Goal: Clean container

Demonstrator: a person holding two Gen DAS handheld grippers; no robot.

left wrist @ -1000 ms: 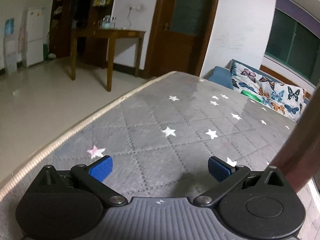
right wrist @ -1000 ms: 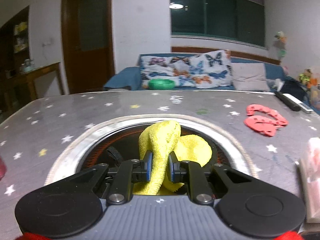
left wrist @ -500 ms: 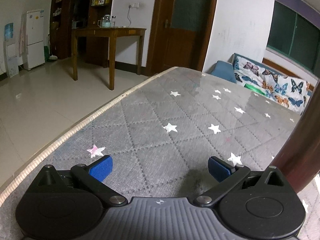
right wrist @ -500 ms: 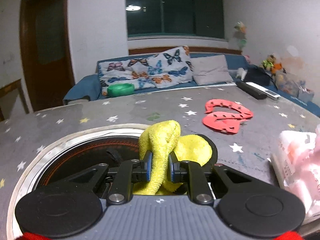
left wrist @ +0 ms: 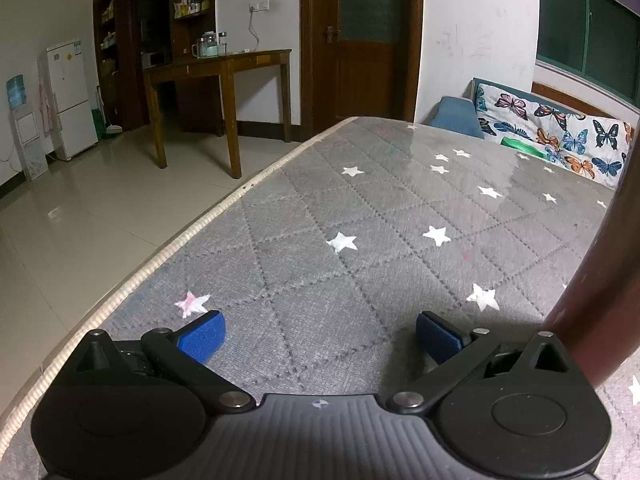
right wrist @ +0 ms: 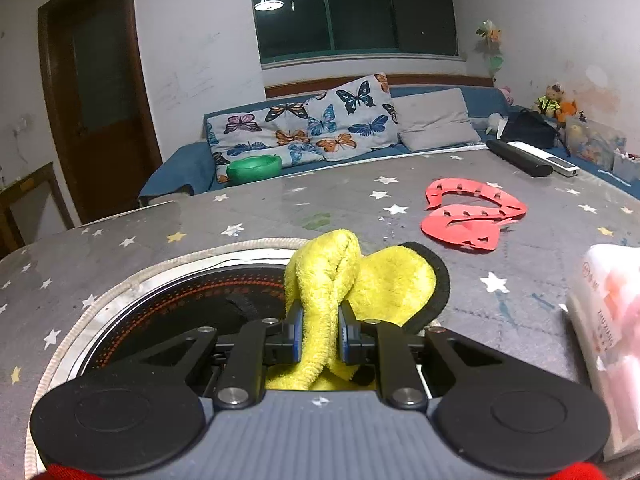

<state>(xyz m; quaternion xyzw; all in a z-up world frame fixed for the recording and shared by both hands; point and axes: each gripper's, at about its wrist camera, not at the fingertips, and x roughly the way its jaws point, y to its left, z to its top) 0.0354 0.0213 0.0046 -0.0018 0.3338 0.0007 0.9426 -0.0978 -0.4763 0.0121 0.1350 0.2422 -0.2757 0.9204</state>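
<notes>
Round dark container (right wrist: pixel 168 304), silver-rimmed, sits on the grey star-print table cover (right wrist: pixel 360 200), directly beneath the right gripper (right wrist: pixel 320 330), which pinches a yellow cloth (right wrist: pixel 328 280) tight above it, while the left gripper (left wrist: pixel 320 332) is spread wide, holding nothing.

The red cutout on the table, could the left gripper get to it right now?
Probably not easily. The left gripper is open over bare tablecloth, and the red cutout shows only in the right view, beyond the right gripper and its yellow cloth.
</notes>
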